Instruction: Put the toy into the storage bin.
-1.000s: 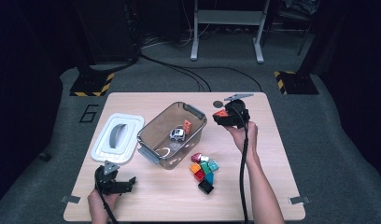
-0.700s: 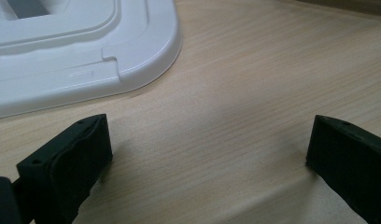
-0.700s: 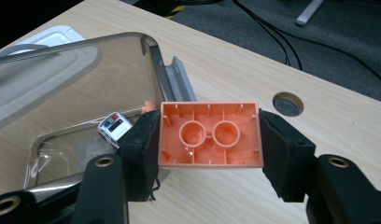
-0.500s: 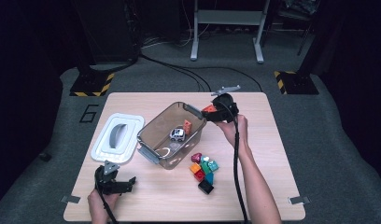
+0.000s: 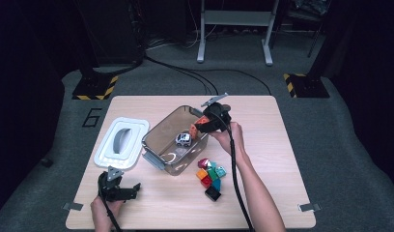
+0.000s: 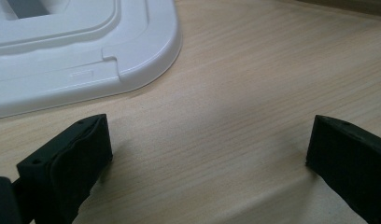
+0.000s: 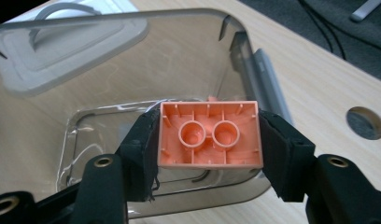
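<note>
Right gripper [image 7: 209,140] has its jaws clamped on an orange brick [image 7: 209,134], one pad on each short side. Right gripper view looks at the brick's hollow underside: two round tubes, ribs along the walls. Its studded top faces away, not visible. No moulded logo readable on it.

In the high view the right gripper [image 5: 201,126] sits over the far right rim of the clear bin [image 5: 162,162], brick [image 5: 202,121] showing as a small orange patch at the tip. The jaws themselves are hidden there under the gripper body and hand.

Inside the bin: a small toy car [image 5: 183,139], white and dark, and another orange piece [image 5: 193,130] just beside it, partly covered by the gripper. Too small to say more.

Left gripper [image 5: 119,192] rests at the near left of the table [image 5: 282,159], jaws wide apart, holding nothing. Left gripper view shows bare wood between the jaws, both cut off by the frame bottom. The white lid [image 6: 81,51] lies just beyond, only its near corner in frame; a small embossed mark on its rim is unreadable.

Pile of coloured bricks [image 5: 212,176] sits near right of the bin, apart from it; individual pieces overlap and are hard to separate. One black brick [image 5: 213,193] at the near edge.

Only readable writing: a "6" [image 5: 91,117] on the floor, left of the table's far left corner.
</note>
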The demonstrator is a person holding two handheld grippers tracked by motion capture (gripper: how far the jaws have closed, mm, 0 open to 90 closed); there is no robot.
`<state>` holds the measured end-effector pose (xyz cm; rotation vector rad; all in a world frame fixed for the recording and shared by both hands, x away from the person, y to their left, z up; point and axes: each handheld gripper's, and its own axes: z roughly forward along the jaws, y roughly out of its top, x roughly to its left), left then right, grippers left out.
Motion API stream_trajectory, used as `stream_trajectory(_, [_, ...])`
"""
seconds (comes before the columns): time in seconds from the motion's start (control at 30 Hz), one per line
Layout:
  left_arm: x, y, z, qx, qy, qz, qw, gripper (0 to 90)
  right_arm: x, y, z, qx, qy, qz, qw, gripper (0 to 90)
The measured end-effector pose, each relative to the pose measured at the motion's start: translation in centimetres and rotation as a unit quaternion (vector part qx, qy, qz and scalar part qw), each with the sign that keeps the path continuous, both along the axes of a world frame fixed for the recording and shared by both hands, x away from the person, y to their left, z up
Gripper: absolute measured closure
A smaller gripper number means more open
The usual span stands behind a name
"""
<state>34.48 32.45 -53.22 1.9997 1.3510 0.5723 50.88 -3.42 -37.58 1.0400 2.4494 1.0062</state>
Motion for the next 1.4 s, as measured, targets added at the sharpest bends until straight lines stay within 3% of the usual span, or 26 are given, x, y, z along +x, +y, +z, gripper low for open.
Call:
stream_trajectory(0.4, [0.0,0.0,0.0,-0.001,0.000,0.001,1.0000,0.0,-0.5,0.1,-0.9,-0.018,0.005,0.003,0.9998,42.9])
stream_trajectory(0.7, [0.1,0.1,0.1,0.004,0.001,-0.004,1.0000,0.0,-1.1,-0.3,-0.3,-0.039,-0.017,0.002,0.9991,34.6])
stream_trajectory(1.03, [0.1,0.1,0.1,0.004,0.001,-0.004,1.0000,0.0,-2.7,-2.7,-0.1,0.006,-0.026,-0.022,0.9994,20.4])
stream_trajectory(1.4, [0.0,0.0,0.0,0.001,0.000,0.000,1.0000,0.0,-5.2,-5.6,-3.5,0.021,-0.004,-0.033,0.9992,17.0])
